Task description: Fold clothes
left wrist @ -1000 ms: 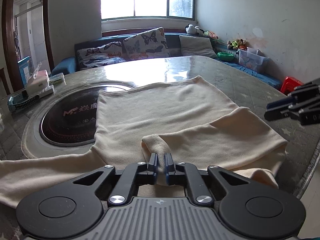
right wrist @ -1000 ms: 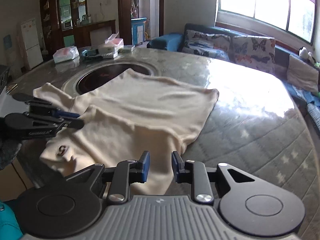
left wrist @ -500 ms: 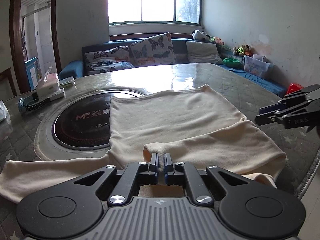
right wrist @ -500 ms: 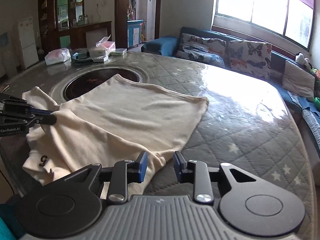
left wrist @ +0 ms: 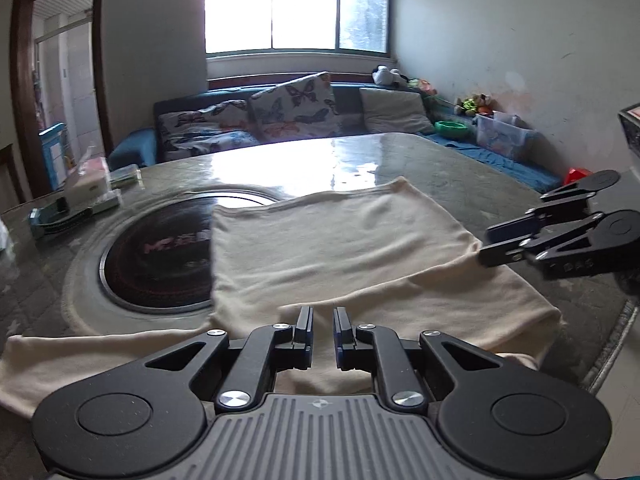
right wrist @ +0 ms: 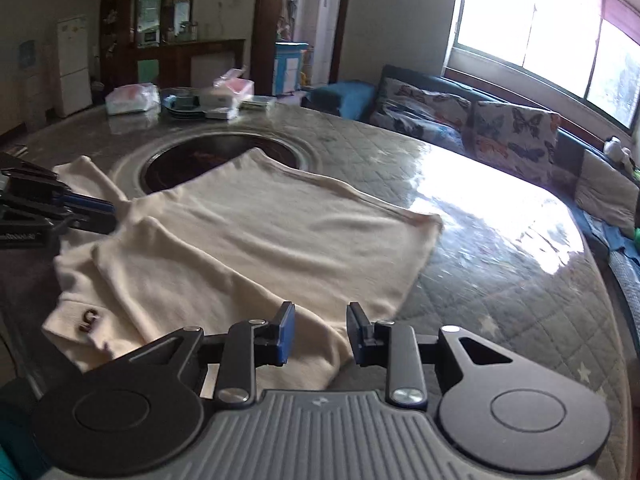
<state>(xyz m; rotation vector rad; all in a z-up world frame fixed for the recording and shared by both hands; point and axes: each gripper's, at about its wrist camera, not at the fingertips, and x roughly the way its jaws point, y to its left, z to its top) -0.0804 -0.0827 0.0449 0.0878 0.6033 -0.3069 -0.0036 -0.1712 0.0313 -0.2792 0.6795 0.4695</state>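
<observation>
A cream garment (left wrist: 340, 248) lies flat on the round quilted table (left wrist: 500, 184), with one sleeve (left wrist: 440, 300) folded across its near part. The other sleeve (left wrist: 80, 352) trails left. My left gripper (left wrist: 322, 320) hovers at the folded sleeve's end. Its jaws are opening, and the cloth lies under the gap with no pad pressing on it. It shows again at the left of the right wrist view as the left gripper (right wrist: 108, 212). My right gripper (right wrist: 320, 320) stands open over the garment's (right wrist: 280, 240) near edge, holding nothing. In the left wrist view the right gripper (left wrist: 486, 246) reaches the cloth's right edge.
A round black cooktop (left wrist: 152, 264) is sunk into the table, partly under the garment. Tissue boxes and small items (right wrist: 180, 100) sit at the table's far side. A sofa with cushions (left wrist: 280, 120) runs under the window. The table's edge (left wrist: 616, 332) is close on the right.
The left jaws have parted and let go of the folded sleeve, which now lies on the garment. The right gripper has moved in toward the garment's edge.
</observation>
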